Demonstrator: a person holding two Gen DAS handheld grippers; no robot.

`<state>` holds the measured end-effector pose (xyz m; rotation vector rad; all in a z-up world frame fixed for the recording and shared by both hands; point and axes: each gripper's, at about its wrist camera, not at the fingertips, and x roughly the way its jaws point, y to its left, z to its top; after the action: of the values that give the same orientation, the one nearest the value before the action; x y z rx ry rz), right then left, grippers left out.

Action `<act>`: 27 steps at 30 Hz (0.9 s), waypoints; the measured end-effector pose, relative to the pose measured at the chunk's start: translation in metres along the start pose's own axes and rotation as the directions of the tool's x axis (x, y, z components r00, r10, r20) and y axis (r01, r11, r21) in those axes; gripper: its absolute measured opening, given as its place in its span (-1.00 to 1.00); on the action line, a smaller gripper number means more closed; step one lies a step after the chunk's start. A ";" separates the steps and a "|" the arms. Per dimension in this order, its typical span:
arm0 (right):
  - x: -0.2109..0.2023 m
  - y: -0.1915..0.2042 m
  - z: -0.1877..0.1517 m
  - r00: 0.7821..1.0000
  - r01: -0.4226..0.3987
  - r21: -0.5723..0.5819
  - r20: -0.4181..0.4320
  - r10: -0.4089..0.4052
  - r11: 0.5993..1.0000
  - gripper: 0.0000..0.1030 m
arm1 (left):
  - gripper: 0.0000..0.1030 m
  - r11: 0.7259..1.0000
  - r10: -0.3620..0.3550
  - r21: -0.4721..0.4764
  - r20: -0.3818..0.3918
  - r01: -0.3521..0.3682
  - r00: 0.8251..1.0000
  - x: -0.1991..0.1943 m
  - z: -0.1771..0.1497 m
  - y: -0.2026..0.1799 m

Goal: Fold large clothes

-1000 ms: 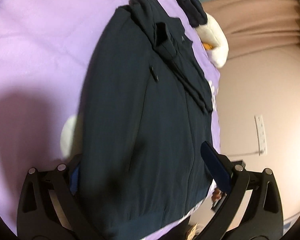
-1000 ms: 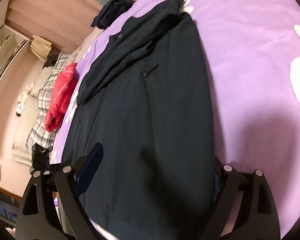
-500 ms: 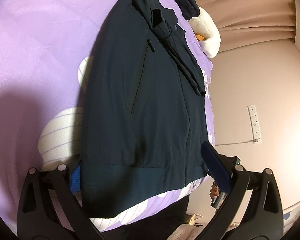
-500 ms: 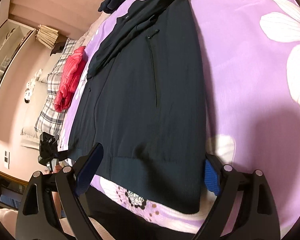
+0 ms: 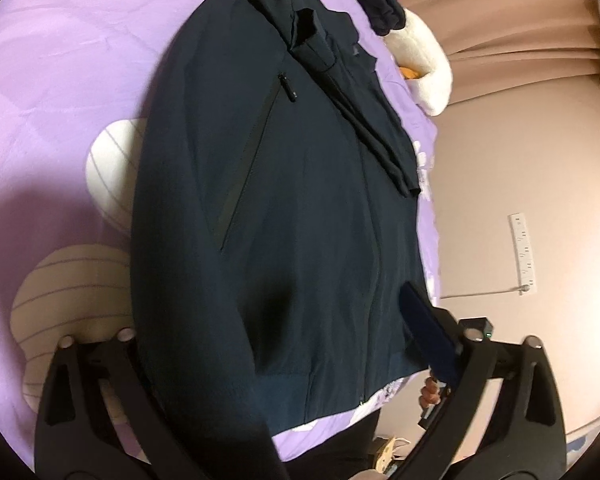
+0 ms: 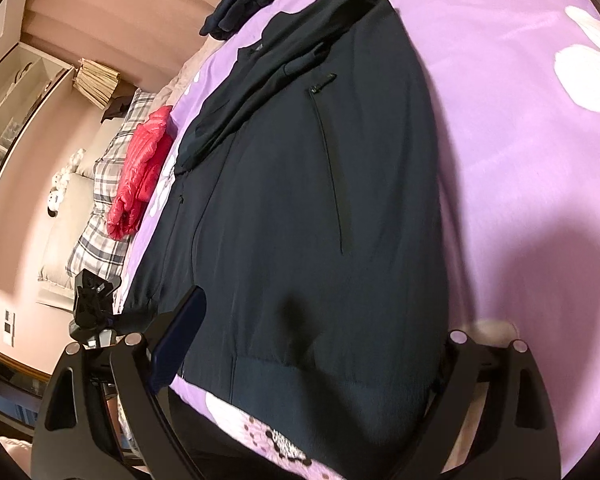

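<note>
In the left wrist view, a purple bedspread (image 5: pixel 60 60) with pale flower prints fills the left side. On it lies a dark navy jacket (image 5: pixel 284 200), spread flat with its front up, collar at the far end and ribbed hem at the near edge of the bed. One sleeve (image 5: pixel 364 120) is folded diagonally across the chest, just beside the centre zip. The left gripper (image 5: pixel 272 340) hovers over the hem with its jaws spread wide, one finger over each side of the jacket, pinching nothing. Further right, a small dark garment (image 5: pixel 376 0) and a white plush toy (image 5: pixel 424 64) sit near the collar, with beige curtains (image 5: pixel 520 28) behind and a power strip (image 5: pixel 522 252) on the wall.

In the right wrist view, shelves (image 6: pixel 16 92) stand at the far left, then a plaid pillow (image 6: pixel 104 208) with a red garment (image 6: pixel 144 164) lying against it at the bed's edge. The jacket (image 6: pixel 300 220) runs down the middle, its pocket zip (image 6: pixel 332 160) in plain sight. The right gripper (image 6: pixel 320 360) also hangs above the hem, jaws wide apart and holding nothing. The bedspread (image 6: pixel 540 160) fills the right side.
</note>
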<state>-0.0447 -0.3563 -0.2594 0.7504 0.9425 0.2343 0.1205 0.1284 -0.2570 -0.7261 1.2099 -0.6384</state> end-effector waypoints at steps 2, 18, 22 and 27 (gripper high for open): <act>0.000 0.000 0.001 1.000 0.016 -0.004 0.007 -0.016 1.000 0.57 | 0.58 1.000 0.020 -0.008 0.000 -0.020 1.000 0.000 -0.001 0.001; 0.000 -0.005 -0.006 0.997 0.074 -0.042 0.005 -0.074 0.996 -0.53 | -0.49 0.991 0.073 -0.119 0.038 -0.068 0.997 -0.020 -0.011 0.034; -0.003 0.001 -0.004 0.999 0.032 -0.039 0.035 -0.031 0.999 -0.64 | -0.61 0.990 0.091 -0.108 0.049 -0.085 0.995 -0.022 -0.010 0.028; -0.014 0.011 0.001 0.994 -0.063 -0.041 0.092 0.066 0.997 -0.68 | -0.61 0.996 0.088 -0.041 0.083 -0.085 0.993 -0.028 -0.007 0.002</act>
<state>-0.0500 -0.3556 -0.2428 0.7508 0.8242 0.2709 0.1070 0.1500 -0.2438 -0.7211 1.1711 -0.5101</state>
